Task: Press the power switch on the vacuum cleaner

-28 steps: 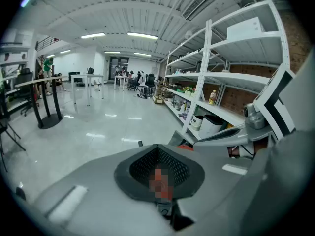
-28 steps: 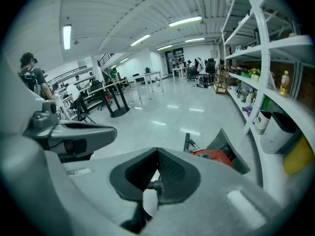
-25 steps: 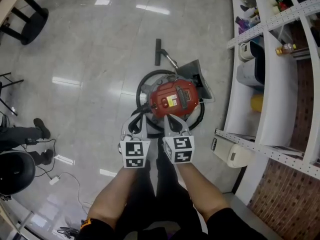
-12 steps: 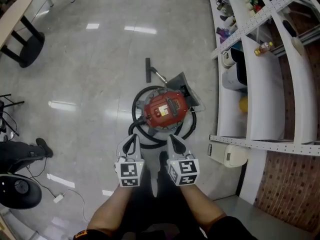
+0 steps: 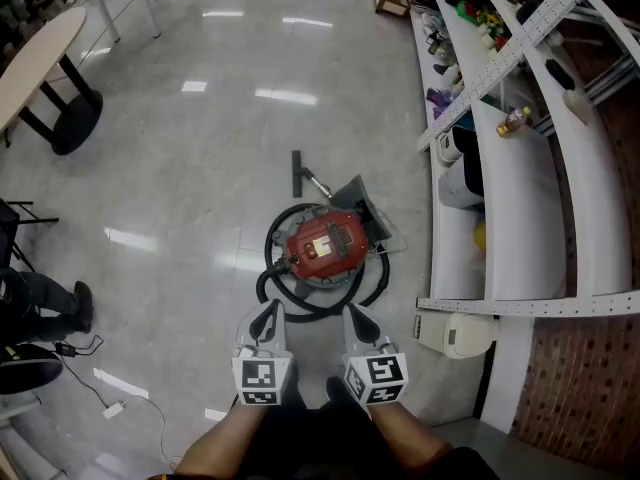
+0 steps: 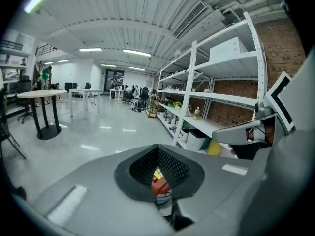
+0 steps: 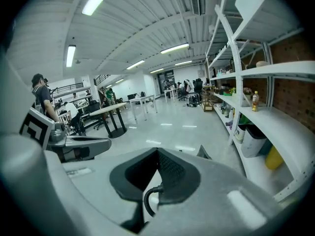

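Note:
The red vacuum cleaner [image 5: 328, 245] sits on the grey floor, ringed by its black hose [image 5: 300, 293], with its floor nozzle [image 5: 297, 173] lying beyond it. Both grippers are held side by side, short of the vacuum and apart from it. My left gripper [image 5: 269, 315] and my right gripper [image 5: 352, 317] are shut with nothing between the jaws. In the left gripper view a bit of the red body [image 6: 158, 185] shows through the gap between the pads. In the right gripper view a loop of hose [image 7: 149, 199] shows the same way. The power switch is too small to make out.
White shelving [image 5: 520, 168] with bins and bottles runs along the right. A white appliance [image 5: 455, 333] stands on the floor at its foot. A round table [image 5: 45, 63] is at far left, a person's legs [image 5: 40, 303] and a floor cable [image 5: 130, 383] lower left.
Both grippers have drawn back from the vacuum's near edge toward my body. The view has risen and the vacuum now looks smaller and farther off.

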`<move>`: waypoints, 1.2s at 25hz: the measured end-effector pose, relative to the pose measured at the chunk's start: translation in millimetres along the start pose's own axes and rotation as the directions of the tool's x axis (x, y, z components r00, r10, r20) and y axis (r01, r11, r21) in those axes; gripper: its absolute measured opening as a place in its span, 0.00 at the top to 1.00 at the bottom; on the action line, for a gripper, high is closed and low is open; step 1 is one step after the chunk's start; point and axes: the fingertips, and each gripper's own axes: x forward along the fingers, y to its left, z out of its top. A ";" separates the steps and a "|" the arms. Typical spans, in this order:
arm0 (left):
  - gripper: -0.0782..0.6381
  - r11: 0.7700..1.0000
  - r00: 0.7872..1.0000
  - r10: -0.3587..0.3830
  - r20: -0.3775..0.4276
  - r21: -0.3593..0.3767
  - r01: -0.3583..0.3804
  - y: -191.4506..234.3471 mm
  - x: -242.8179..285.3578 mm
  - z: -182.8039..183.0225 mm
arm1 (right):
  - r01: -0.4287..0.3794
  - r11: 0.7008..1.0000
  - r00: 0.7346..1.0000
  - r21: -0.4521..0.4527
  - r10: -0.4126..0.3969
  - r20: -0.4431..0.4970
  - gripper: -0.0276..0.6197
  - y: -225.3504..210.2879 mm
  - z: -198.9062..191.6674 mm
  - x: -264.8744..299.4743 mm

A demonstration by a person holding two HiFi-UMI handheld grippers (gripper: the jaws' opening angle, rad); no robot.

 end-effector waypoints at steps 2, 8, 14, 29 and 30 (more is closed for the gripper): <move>0.87 1.000 1.000 0.022 0.010 0.000 -0.022 -7.4 -9.6 2.6 | -0.011 1.000 1.000 0.002 0.011 0.013 0.97 -4.4 1.6 -13.5; 0.87 0.996 0.995 0.089 0.042 -0.005 -0.088 -45.3 -43.3 7.5 | -0.064 0.997 0.996 -0.046 0.067 0.060 0.97 -23.1 7.5 -63.3; 0.87 0.993 0.989 0.118 0.084 -0.009 -0.118 -108.4 -86.3 16.6 | -0.124 0.985 0.985 -0.123 0.137 0.108 0.97 -33.8 15.9 -132.2; 0.87 0.973 0.959 0.228 0.167 0.001 -0.231 -186.7 -195.6 30.1 | -0.238 0.951 0.955 -0.196 0.266 0.132 0.97 -24.3 3.7 -245.8; 0.87 0.973 0.958 0.229 0.171 0.001 -0.232 -187.9 -202.4 30.3 | -0.242 0.951 0.954 -0.195 0.270 0.134 0.97 -21.5 2.5 -250.6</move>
